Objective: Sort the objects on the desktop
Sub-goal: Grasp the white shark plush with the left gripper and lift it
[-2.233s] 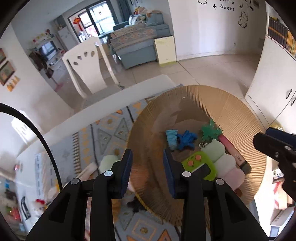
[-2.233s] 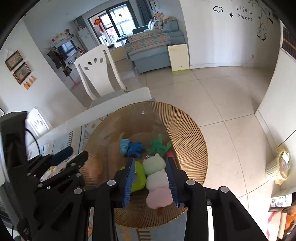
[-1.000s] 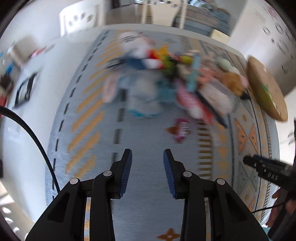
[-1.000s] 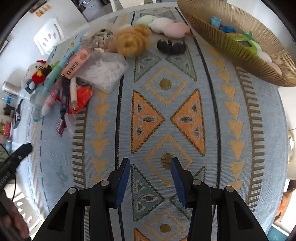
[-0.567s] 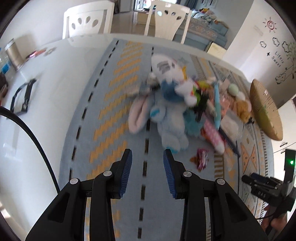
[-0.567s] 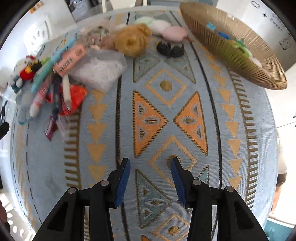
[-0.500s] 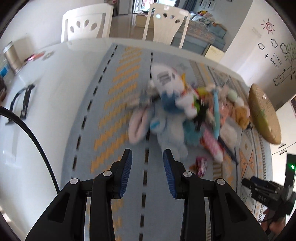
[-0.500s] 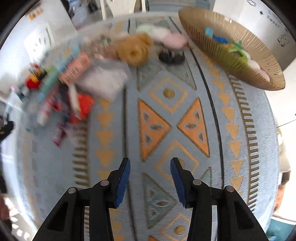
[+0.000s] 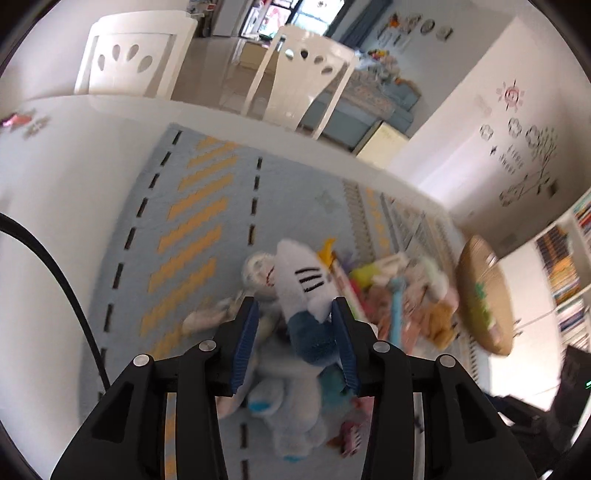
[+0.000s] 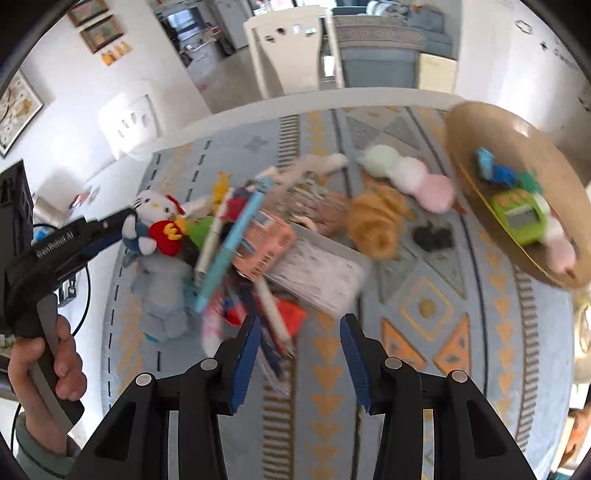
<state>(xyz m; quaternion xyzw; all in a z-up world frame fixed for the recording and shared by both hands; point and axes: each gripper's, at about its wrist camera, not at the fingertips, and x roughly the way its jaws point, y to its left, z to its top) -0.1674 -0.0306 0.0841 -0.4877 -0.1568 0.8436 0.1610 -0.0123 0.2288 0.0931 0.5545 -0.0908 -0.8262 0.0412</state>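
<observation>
Plush toys and pens (image 10: 236, 236) are lying heaped mid-mat at the woven basket's (image 10: 476, 184) nine o'clock, and the left gripper (image 9: 295, 332), jaws opening around the white cat doll (image 9: 301, 284), is needing a centred, firm bite, while the right gripper (image 10: 297, 343) is hovering spread and empty.

I saw two white chairs (image 9: 303, 70) behind the bench (image 9: 55, 206), a sofa (image 9: 362, 107) beyond, and framed pictures (image 10: 99, 26) hung on the wall.
</observation>
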